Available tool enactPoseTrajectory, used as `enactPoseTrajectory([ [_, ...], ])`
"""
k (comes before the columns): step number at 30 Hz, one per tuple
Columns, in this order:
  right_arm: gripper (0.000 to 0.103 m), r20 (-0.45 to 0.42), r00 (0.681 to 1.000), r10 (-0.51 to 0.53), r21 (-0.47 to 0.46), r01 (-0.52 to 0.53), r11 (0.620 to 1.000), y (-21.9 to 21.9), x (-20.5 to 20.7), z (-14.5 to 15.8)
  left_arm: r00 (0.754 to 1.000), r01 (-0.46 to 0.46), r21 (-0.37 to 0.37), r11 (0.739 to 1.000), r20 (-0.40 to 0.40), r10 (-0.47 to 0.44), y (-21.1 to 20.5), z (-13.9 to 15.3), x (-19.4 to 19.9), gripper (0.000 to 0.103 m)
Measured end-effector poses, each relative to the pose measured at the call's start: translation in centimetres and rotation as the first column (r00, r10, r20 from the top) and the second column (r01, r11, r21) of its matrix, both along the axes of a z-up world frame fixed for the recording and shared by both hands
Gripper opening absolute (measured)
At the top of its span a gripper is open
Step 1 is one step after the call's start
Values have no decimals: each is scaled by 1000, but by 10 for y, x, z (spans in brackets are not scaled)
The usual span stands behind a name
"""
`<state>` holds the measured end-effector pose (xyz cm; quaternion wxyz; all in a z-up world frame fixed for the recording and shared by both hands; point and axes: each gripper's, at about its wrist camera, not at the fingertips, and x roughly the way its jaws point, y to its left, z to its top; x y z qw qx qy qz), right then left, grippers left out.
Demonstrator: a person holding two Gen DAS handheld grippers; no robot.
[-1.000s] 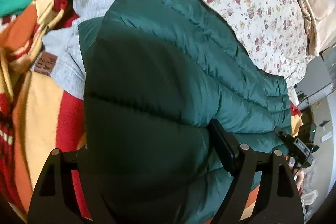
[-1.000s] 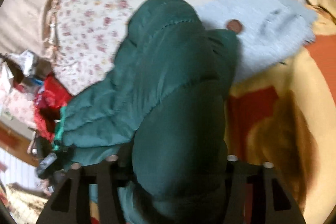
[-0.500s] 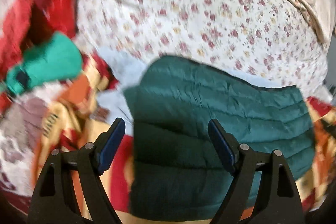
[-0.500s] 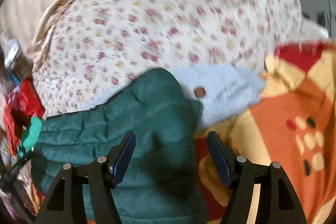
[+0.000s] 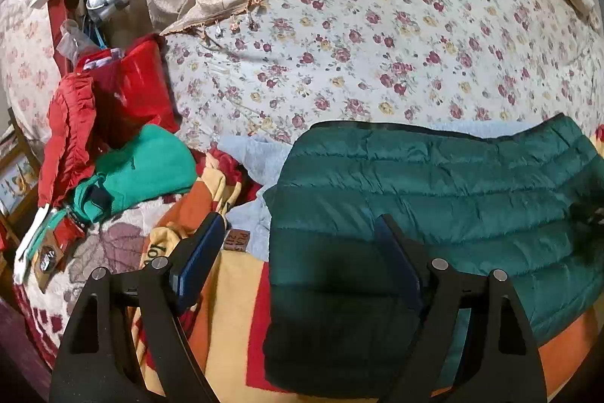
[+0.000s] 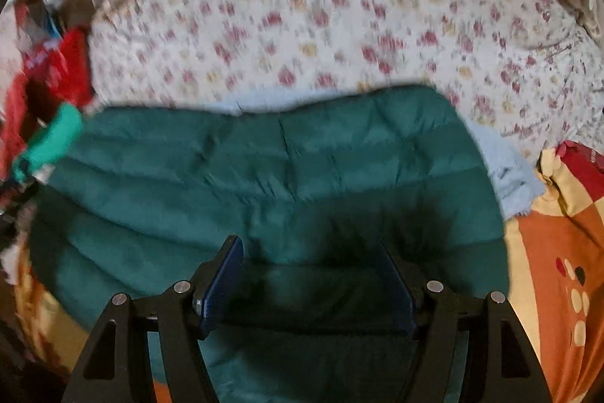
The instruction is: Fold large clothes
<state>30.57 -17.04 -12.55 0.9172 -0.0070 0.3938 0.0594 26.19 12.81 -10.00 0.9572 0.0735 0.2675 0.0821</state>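
Observation:
A dark green quilted jacket lies flat in a compact rectangle on the bed, across a light grey-blue garment. My left gripper hangs open above the jacket's left edge, one finger over the striped blanket and the other over the jacket; nothing is between the pads. In the blurred right wrist view the same jacket fills the middle. My right gripper hovers open above its near part, pads clear of the fabric. The grey-blue garment pokes out at the jacket's right.
A floral bedspread covers the bed beyond the jacket. At the left lie a bright green garment, a red puffer jacket and a red bag. The orange and yellow blanket lies to the right.
Both grippers had bulky folds of the green jacket between their fingers. Now the jacket lies flat on the bed, and both grippers have pulled back and risen, empty.

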Motion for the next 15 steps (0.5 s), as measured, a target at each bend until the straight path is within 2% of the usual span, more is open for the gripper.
enactPoseTrajectory([
  [2,69,-14,1000,-4,-1,4,1000,-4,2,-14,1000,4,-7,1000,-3,-4,0,-1,-1,82],
  [4,69,13,1000,4,-3,-4,1000,-7,-1,-19,1000,7,-25,1000,-15,-8,1,-2,0,82],
  [15,69,31,998,-50,18,50,999,-20,-15,-10,998,-49,-124,991,-55,43,20,-4,3,82],
])
